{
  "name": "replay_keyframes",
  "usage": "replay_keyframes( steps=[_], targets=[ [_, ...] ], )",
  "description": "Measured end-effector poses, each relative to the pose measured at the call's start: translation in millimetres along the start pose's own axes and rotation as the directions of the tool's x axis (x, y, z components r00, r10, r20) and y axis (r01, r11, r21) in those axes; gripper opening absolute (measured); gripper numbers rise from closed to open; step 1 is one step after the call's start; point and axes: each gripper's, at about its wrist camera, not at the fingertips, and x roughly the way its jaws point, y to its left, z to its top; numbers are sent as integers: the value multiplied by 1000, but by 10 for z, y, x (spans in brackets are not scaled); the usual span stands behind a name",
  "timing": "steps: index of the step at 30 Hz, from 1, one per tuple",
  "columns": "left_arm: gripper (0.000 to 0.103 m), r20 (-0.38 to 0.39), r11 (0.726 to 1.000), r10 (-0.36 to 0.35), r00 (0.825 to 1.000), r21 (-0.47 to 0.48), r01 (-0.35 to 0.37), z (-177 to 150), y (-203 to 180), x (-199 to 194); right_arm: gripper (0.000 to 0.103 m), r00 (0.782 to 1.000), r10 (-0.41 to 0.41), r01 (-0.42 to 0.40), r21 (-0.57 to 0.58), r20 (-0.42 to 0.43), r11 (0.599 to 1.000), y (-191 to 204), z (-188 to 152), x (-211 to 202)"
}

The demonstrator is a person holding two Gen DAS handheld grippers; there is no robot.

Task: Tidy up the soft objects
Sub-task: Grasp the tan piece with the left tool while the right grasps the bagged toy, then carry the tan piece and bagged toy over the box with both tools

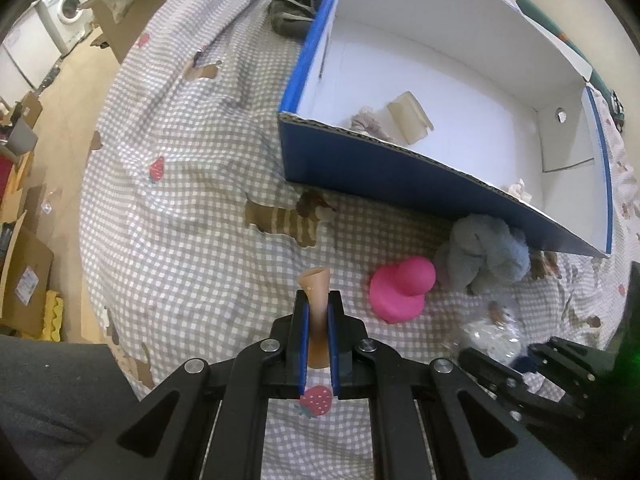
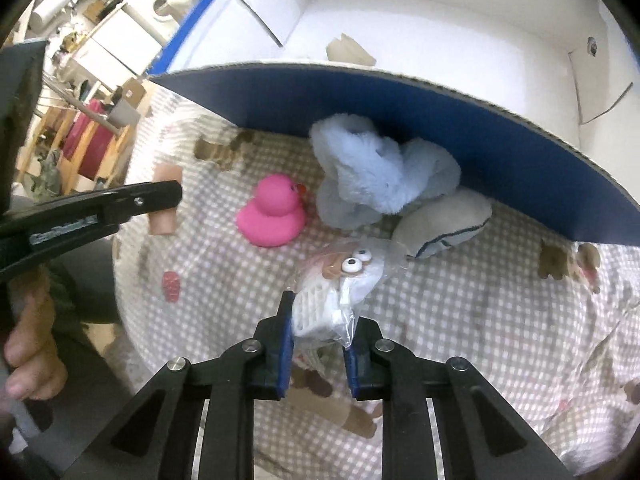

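Note:
My left gripper (image 1: pixel 318 300) is shut on a tan soft tube (image 1: pixel 317 286) and holds it upright above the checked bedspread; it also shows in the right wrist view (image 2: pixel 160 196). My right gripper (image 2: pixel 320 316) is shut on a clear plastic bag with a googly-eyed toy (image 2: pixel 340 284) inside. A pink rubber duck (image 1: pixel 400 292) (image 2: pixel 274 214) and a light blue plush (image 1: pixel 480 256) (image 2: pixel 376 172) lie beside the blue box (image 1: pixel 400 168) (image 2: pixel 400 108). A grey plush (image 2: pixel 444 220) lies under the box's edge.
The white-lined box holds a beige block (image 1: pixel 408 116), a small rag (image 1: pixel 362 120) and a white scrap (image 1: pixel 520 188). A dark slipper (image 1: pixel 292 8) lies behind the box. Cardboard boxes (image 1: pixel 24 276) and a washing machine (image 1: pixel 68 8) stand off the bed's left.

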Motion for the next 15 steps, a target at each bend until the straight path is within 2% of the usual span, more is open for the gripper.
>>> replay_keyframes(
  steps=[7, 9, 15],
  targets=[
    [8, 37, 1000, 6, 999, -20, -5, -65, 93, -169, 23, 995, 42, -43, 2, 96, 999, 4, -131, -443],
    [8, 45, 999, -33, 998, -35, 34, -36, 114, -287, 23, 991, 44, -44, -2, 123, 999, 13, -95, -586],
    [8, 129, 999, -32, 991, 18, 30, 202, 14, -680, 23, 976, 29, -25, -20, 218, 999, 5, 141, -1010]
  ],
)
